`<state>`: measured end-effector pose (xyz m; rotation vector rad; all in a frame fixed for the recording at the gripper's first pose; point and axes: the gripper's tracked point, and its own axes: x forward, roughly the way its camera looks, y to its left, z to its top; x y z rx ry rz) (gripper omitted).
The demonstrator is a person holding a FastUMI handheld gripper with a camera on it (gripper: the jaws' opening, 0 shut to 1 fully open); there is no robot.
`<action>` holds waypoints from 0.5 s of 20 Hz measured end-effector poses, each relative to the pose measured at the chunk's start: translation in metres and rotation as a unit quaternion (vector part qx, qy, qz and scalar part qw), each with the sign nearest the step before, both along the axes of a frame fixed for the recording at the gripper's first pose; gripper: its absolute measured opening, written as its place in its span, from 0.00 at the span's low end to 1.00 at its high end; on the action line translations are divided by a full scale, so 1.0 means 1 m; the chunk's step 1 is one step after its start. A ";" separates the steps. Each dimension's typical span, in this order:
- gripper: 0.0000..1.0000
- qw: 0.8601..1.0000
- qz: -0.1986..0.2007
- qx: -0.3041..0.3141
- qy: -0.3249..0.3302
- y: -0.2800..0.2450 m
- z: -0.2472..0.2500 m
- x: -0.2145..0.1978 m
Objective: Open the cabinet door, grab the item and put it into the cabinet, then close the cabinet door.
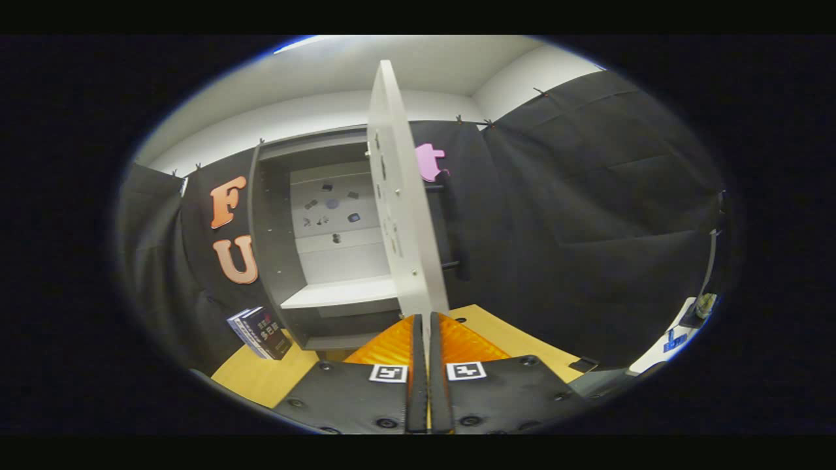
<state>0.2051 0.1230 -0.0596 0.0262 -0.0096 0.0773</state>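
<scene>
Riding the claw (423, 326), the camera faces the cabinet door's (400, 196) edge close ahead, looking slightly upward.

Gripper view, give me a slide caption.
Tool fingers nearly closed at the open cabinet door's lower edge; book waits beside cabinet.
</scene>
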 end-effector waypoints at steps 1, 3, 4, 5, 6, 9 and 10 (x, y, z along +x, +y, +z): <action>0.21 1.000 0.008 -0.003 0.008 0.010 -0.011 0.001; 0.33 0.999 0.029 -0.003 0.033 0.033 -0.039 0.003; 0.39 0.998 0.041 -0.003 0.048 0.047 -0.054 0.003; 0.45 0.997 0.047 -0.005 0.060 0.056 -0.067 0.004; 0.50 0.996 0.049 -0.011 0.068 0.065 -0.080 0.008; 0.68 0.993 0.077 -0.032 0.088 0.099 -0.116 0.016; 0.74 0.991 0.084 -0.040 0.095 0.112 -0.130 0.020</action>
